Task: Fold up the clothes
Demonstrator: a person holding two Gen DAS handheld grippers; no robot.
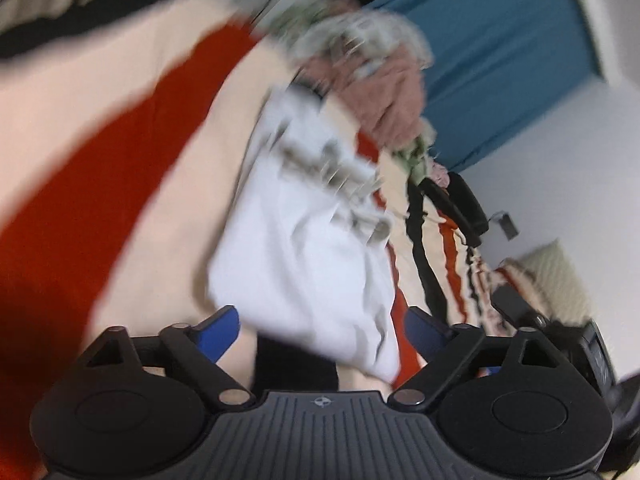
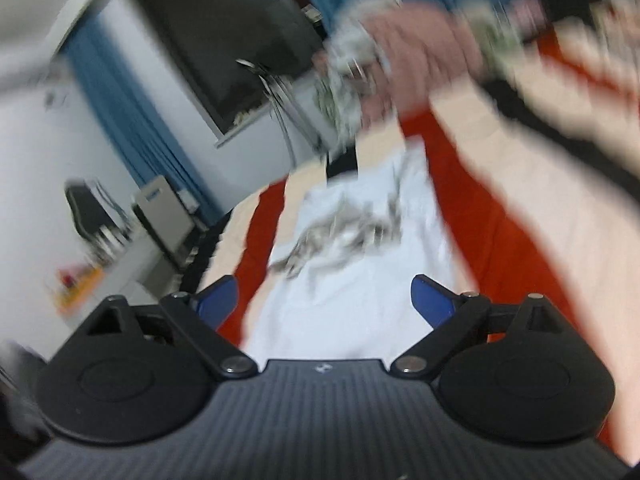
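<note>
A white T-shirt [image 1: 304,240] with a grey print lies crumpled on a bed cover with cream, red and black stripes [image 1: 120,152]. My left gripper [image 1: 320,328] is open just above the shirt's near edge, blue pads apart, holding nothing. The shirt also shows in the right wrist view [image 2: 360,264], spread ahead of my right gripper [image 2: 324,300], which is open and empty over its near end. Both views are motion-blurred.
A heap of pink, green and white clothes [image 1: 372,80] lies beyond the shirt; it also shows in the right wrist view [image 2: 400,48]. Blue curtains [image 2: 132,120], a dark window [image 2: 232,40], a chair [image 2: 168,216] and a white wall stand past the bed's edge.
</note>
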